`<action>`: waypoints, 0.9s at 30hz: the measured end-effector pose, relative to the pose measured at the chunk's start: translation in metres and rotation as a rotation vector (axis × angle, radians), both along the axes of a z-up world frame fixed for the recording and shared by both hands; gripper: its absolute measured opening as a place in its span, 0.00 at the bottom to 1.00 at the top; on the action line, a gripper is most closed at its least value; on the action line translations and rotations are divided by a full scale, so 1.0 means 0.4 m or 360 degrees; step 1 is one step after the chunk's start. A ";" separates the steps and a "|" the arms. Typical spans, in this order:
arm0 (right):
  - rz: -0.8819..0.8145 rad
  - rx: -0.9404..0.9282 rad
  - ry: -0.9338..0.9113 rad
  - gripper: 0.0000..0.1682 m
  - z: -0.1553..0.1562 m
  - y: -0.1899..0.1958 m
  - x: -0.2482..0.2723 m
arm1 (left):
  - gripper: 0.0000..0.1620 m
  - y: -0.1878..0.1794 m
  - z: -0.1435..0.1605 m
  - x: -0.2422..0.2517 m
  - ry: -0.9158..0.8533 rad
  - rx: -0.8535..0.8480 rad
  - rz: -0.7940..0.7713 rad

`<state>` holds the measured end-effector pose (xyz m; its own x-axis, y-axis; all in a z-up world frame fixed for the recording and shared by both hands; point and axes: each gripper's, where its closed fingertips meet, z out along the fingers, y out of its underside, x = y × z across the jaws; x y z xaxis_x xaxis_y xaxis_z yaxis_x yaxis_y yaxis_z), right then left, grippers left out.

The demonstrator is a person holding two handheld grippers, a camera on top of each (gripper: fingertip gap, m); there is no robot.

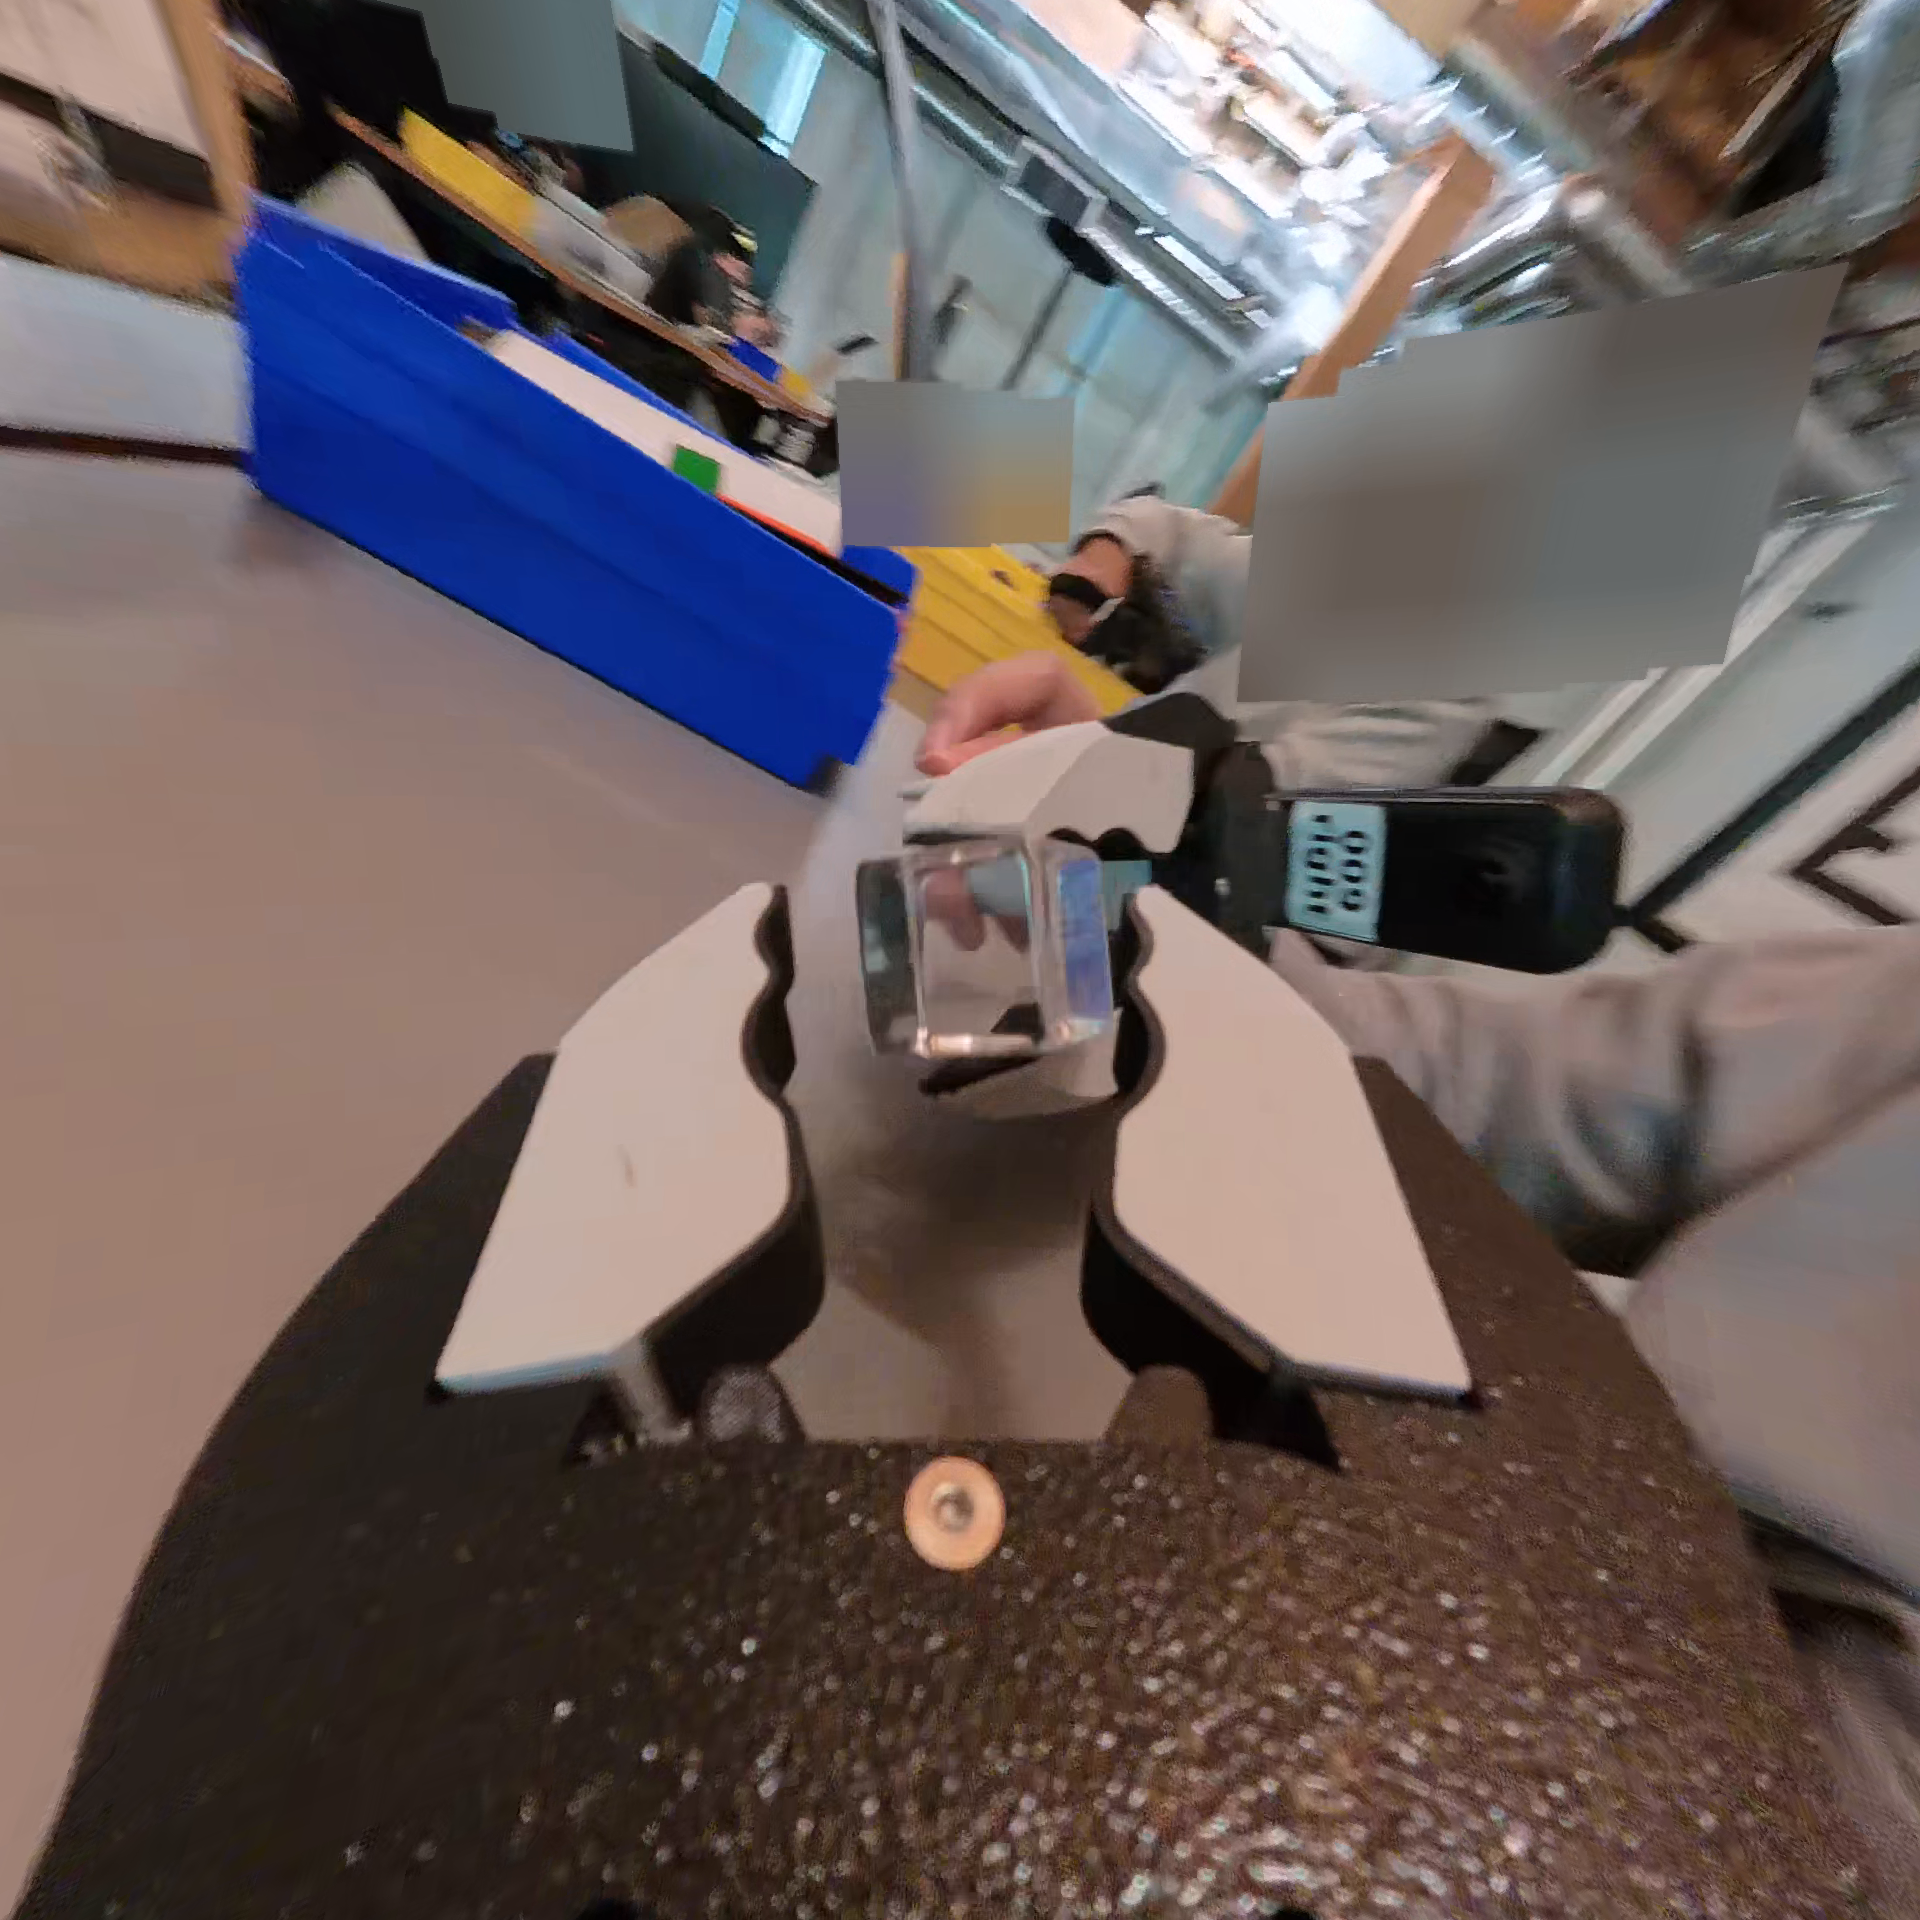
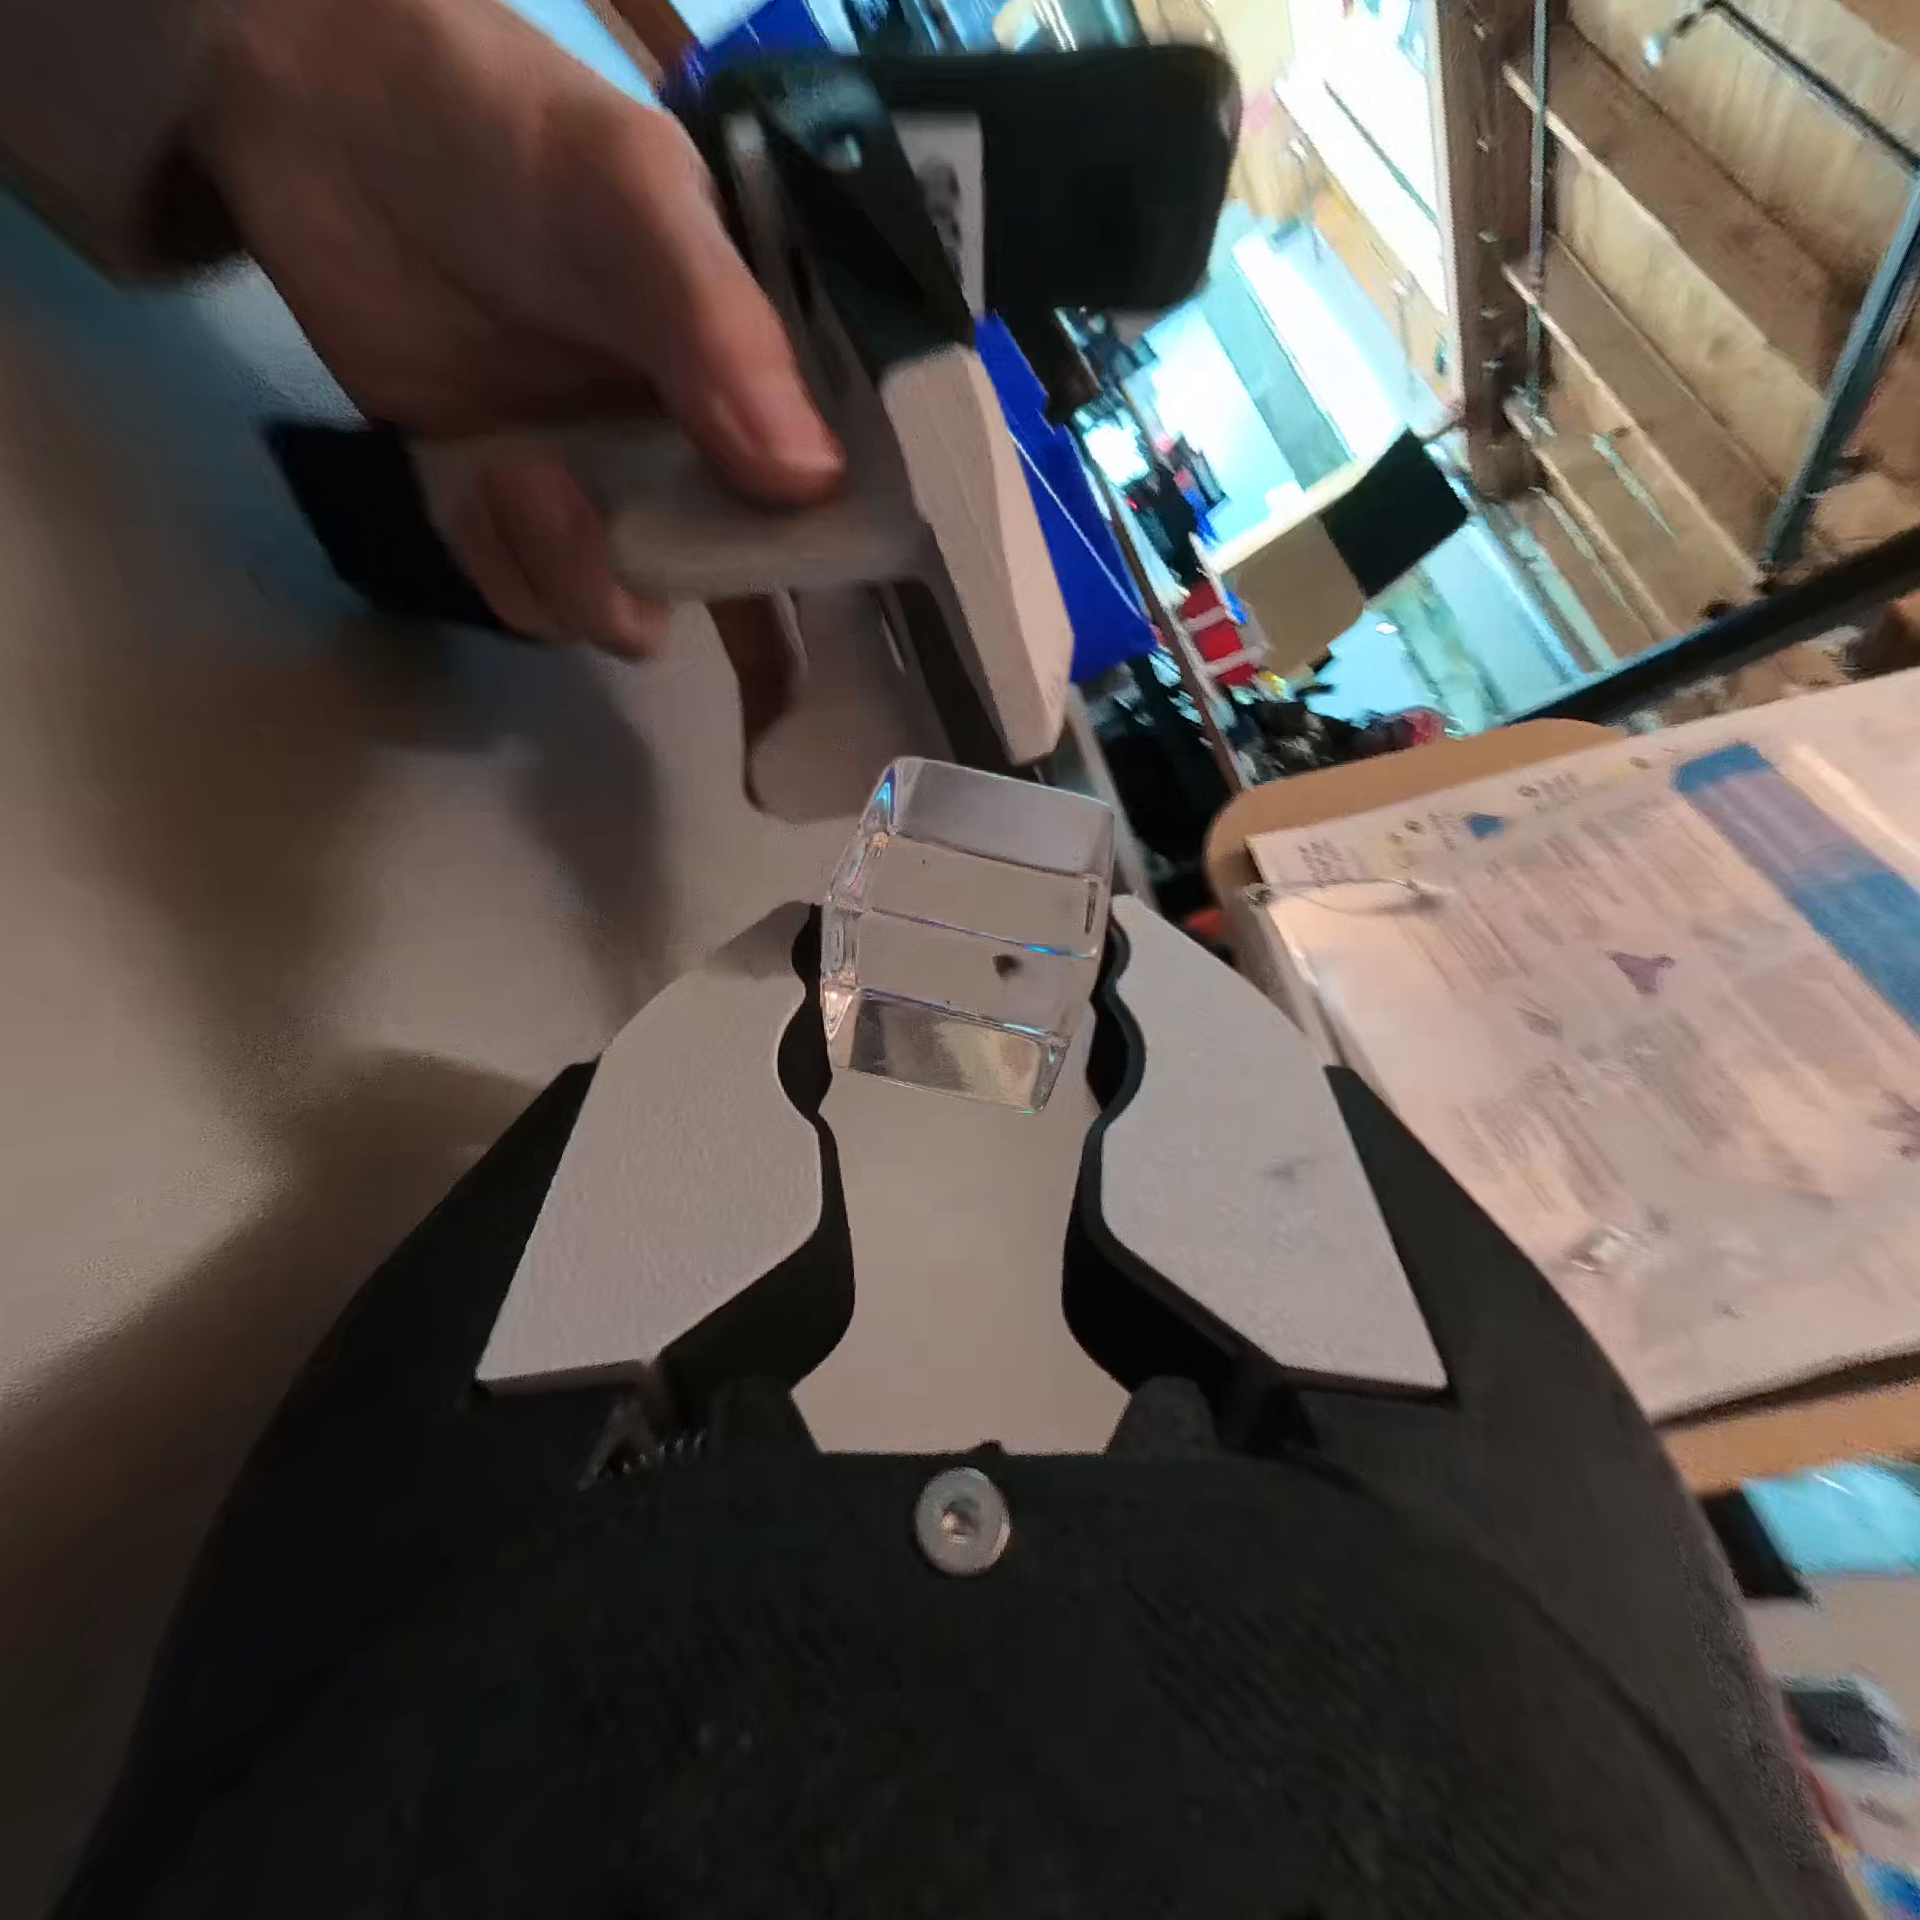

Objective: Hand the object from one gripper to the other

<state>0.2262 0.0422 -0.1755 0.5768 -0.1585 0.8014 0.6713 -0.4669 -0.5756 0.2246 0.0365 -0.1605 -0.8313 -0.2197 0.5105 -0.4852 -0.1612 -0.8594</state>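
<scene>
Fingers (image 2: 686, 1143) over grey table (image 1: 260, 831)

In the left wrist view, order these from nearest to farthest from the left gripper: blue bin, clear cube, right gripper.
1. Clear cube, between the left gripper's fingertips.
2. Right gripper, just behind the cube, holding it.
3. Blue bin, far back on the left.

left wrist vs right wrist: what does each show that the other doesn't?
Left wrist only: blue bin on the grey table, yellow bins behind it, a grey sleeve.

Right wrist only: printed sheets on a cardboard box, and the hand holding the left gripper.

Both: the clear cube, gripped by the right gripper, with the left gripper open around it.
</scene>
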 end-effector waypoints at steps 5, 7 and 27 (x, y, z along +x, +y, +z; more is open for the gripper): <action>-0.0456 -0.0323 -0.0357 0.29 -0.024 -0.054 0.099 | 0.47 0.014 -0.034 0.051 -0.0226 0.0372 0.0380; -0.0573 -0.0454 -0.0432 0.29 -0.033 -0.065 0.116 | 0.51 0.025 -0.048 0.073 -0.0352 0.0583 0.0584; 0.0088 0.0236 0.0593 0.42 0.021 -0.032 0.016 | 0.26 -0.011 -0.036 0.023 -0.0298 0.0321 0.0217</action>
